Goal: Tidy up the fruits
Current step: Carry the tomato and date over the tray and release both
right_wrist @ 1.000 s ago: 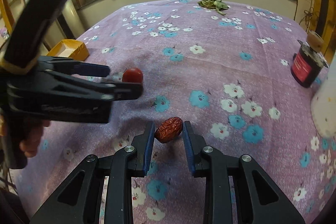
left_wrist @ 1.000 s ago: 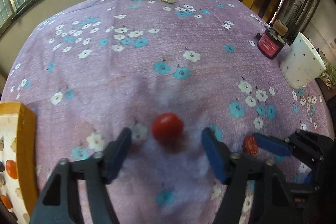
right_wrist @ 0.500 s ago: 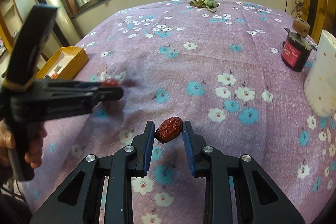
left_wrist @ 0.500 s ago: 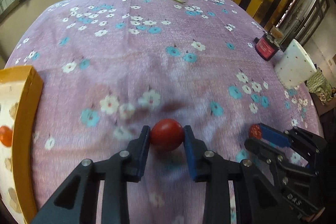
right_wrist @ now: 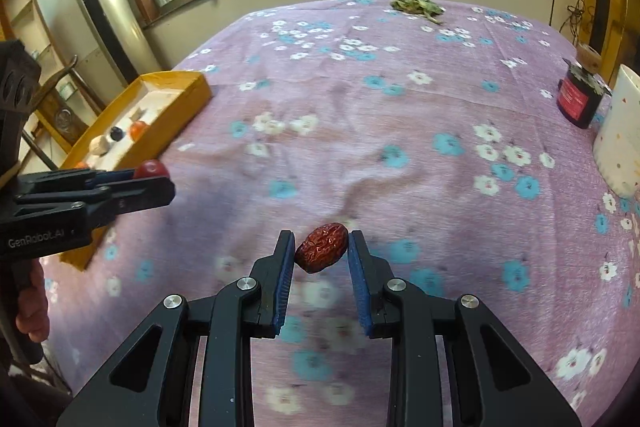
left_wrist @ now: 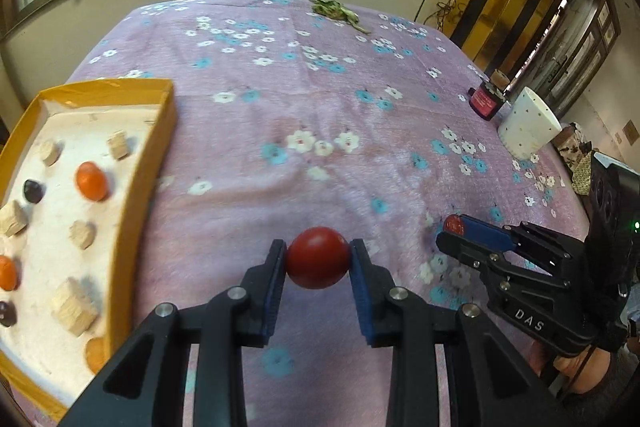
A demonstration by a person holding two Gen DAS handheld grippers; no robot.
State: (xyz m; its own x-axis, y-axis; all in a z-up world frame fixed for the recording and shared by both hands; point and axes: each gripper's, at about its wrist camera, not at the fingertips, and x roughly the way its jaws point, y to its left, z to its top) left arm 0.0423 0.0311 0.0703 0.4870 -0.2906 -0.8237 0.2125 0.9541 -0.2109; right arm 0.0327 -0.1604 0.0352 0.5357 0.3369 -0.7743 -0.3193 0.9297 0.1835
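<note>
My left gripper (left_wrist: 319, 259) is shut on a round red tomato (left_wrist: 318, 257) and holds it above the purple flowered cloth. My right gripper (right_wrist: 321, 251) is shut on a wrinkled red date (right_wrist: 322, 247), also lifted off the cloth. The right gripper also shows at the right of the left wrist view (left_wrist: 456, 229), with the date (left_wrist: 454, 225) at its tip. The left gripper with the tomato (right_wrist: 151, 169) shows at the left of the right wrist view. A yellow-rimmed tray (left_wrist: 160, 131) at the left holds orange fruits (left_wrist: 92, 181), dark fruits and wooden blocks; it also shows in the right wrist view (right_wrist: 188, 107).
A white dotted cup (left_wrist: 528, 125) and a dark red jar (left_wrist: 486, 101) stand at the right edge of the table. A pile of green leaves (left_wrist: 336, 9) lies at the far end. A window wall runs behind the table.
My left gripper closed on the tomato, lifted it and moved back, bringing the tray into view. My right gripper kept hold of the date and rose with it.
</note>
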